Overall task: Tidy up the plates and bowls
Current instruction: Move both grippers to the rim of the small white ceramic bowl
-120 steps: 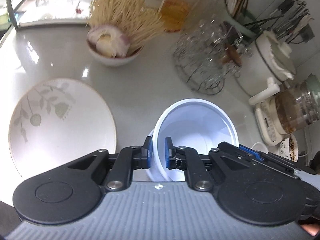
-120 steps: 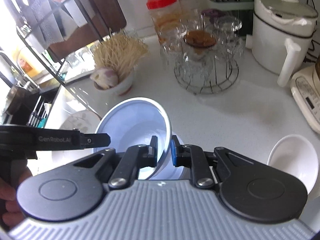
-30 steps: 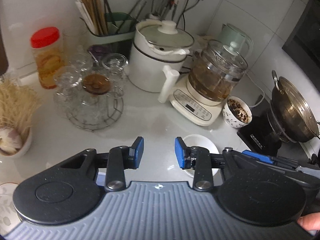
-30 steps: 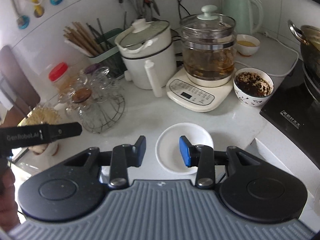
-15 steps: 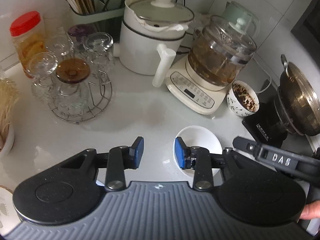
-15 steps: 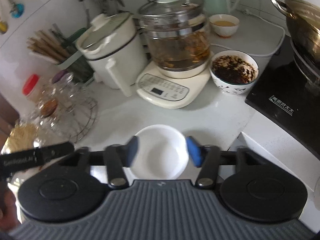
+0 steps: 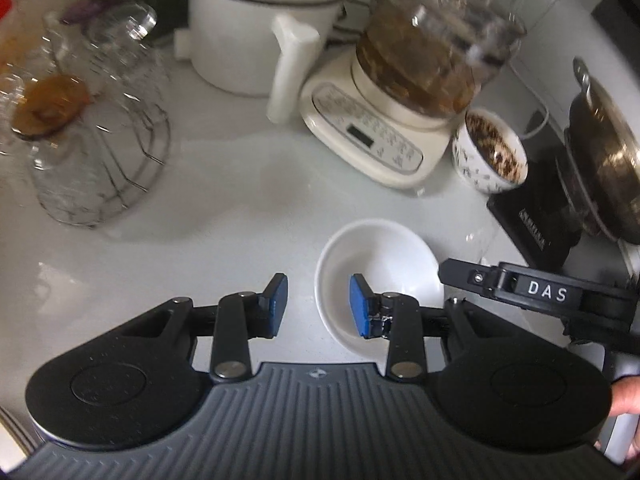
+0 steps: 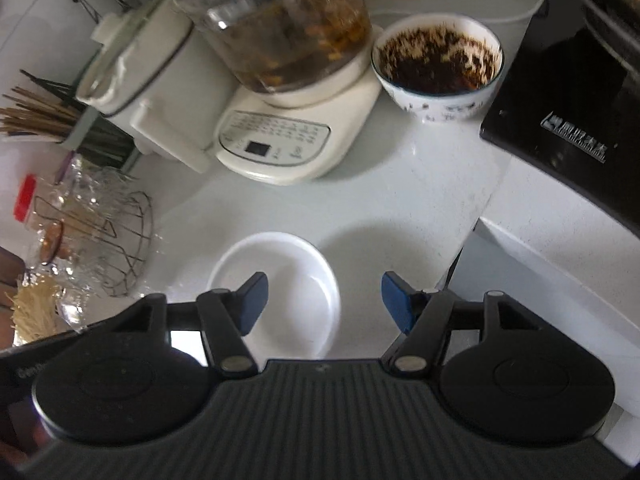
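The right gripper (image 8: 324, 300) has just been opened wider: its jaws, set narrow 1 second ago, are now spread, and nothing is pinched between them. The small white bowl (image 8: 276, 292) lies under its left pad, with the bowl's right rim inside the gap and the right pad well clear of it over bare counter (image 8: 400, 200). Both views have been brought down and closer to this bowl, which looked small and farther ahead 1 second ago. This is judged to be the approach to a pick-up: the large bowl held by both grippers 4 seconds ago is no longer in either view, and this bowl seems to be the next item.

The left gripper (image 7: 318, 306) is unchanged in width, its jaws part-spread and empty. In its view the bowl (image 7: 380, 264) sits to the right of the gap, its left rim between the pads and the right pad over the bowl's inside. The right tool's finger is seen just right of the bowl.

The white bowl appears empty. Ahead of the jaws, a patterned bowl (image 8: 438, 66) holds a dark crumbly mass, and a glass kettle (image 8: 288, 28) holds brown liquid with solids. The white pot (image 7: 260, 20) is lidded, so its contents cannot be told.
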Available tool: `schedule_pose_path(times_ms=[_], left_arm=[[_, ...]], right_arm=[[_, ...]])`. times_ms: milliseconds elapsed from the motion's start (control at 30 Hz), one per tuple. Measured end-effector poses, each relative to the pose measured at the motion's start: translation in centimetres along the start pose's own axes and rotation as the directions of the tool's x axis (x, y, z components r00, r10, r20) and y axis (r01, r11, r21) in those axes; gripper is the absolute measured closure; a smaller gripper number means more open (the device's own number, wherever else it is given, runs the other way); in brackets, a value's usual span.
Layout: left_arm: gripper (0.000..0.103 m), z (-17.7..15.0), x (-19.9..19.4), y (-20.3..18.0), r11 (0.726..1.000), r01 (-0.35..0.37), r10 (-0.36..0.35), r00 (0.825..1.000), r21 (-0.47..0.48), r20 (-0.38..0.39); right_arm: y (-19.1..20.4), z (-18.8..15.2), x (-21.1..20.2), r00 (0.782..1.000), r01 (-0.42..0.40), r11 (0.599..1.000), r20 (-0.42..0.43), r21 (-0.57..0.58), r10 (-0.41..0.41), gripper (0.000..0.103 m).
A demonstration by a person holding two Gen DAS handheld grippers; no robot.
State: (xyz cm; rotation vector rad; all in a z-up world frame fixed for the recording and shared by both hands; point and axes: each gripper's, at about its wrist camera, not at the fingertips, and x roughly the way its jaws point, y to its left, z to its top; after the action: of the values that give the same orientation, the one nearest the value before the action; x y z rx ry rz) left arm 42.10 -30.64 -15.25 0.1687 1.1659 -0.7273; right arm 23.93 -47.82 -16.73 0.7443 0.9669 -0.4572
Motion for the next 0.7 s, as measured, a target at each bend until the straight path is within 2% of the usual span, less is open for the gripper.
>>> schedule_pose_path(times_ms=[167,300,400,533,600,700], left_arm=[[0.064,-0.1,2.2,0.0,0.999,0.015,-0.017,0.999,-0.037,-0.046],[0.064,-0.2,3.7,0.0,0.999,0.000,-0.003,0.998,-0.051,-0.059],[0.065,-0.5,4.5,0.0,0.998,-0.018,0.014,0.998,-0.059,-0.067],[0.065,-1.1,5.3,0.4,0.997,-0.020,0.013,0.997,-0.078,-0.079],[0.066,-1.3,5.6,0.6,0.997,-0.024,0.017,0.996,-0.078,-0.085],[0.066,-1.7,5.6,0.6,0.997,-0.019,0.013,0.997,-0.073,-0.077]], right_arm=[[-0.6,0.6,1.5,0.998,-0.033,0.999,-0.053,0.009,0.034,0.039],[-0.6,1.1,2.7,0.996,-0.043,0.999,-0.073,-0.006,0.042,0.057],[-0.4,1.0,3.2,0.995,-0.041,0.999,-0.089,-0.013,0.040,0.062],[-0.5,0.6,3.8,0.994,-0.033,0.999,-0.104,-0.032,0.029,0.062],[-0.6,0.3,4.2,0.993,-0.033,0.999,-0.112,-0.036,0.029,0.072],[-0.8,0.2,4.4,0.994,-0.028,0.999,-0.110,-0.019,0.026,0.078]])
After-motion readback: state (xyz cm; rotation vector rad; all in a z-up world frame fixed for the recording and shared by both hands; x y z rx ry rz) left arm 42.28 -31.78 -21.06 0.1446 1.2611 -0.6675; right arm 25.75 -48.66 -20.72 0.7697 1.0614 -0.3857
